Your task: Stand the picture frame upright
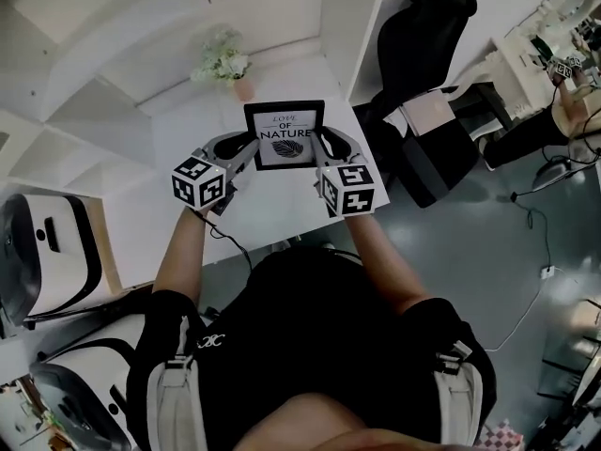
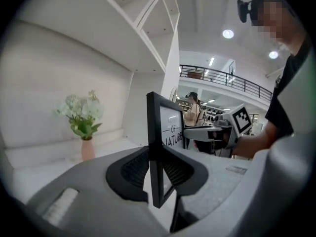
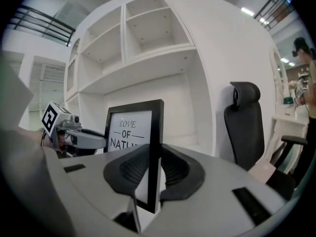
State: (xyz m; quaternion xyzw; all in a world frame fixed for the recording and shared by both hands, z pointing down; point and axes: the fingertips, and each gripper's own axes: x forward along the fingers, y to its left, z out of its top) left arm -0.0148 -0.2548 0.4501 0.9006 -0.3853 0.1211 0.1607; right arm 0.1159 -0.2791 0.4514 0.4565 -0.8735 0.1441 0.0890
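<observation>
White built-in shelving (image 3: 148, 38) rises behind a white table (image 1: 272, 209), and a black office chair (image 1: 423, 36) stands off the table's right end. Over the table, in front of the person, a picture frame (image 1: 285, 134) is held from both sides. It has a slim black border around a white print that reads "LOVE OF NATURE" in black lettering, with a dark leaf beneath the words. The frame stands close to vertical with its printed face towards the person. The left hand-held gripper (image 1: 246, 147) is clamped on the frame's left edge, with the black border pinched between its ribbed pads. The right hand-held gripper (image 1: 324, 144) grips the right edge in the same way. Behind the frame and a little to its left, a small pinkish vase of pale flowers (image 1: 230, 69) sits on the table against the shelving.
</observation>
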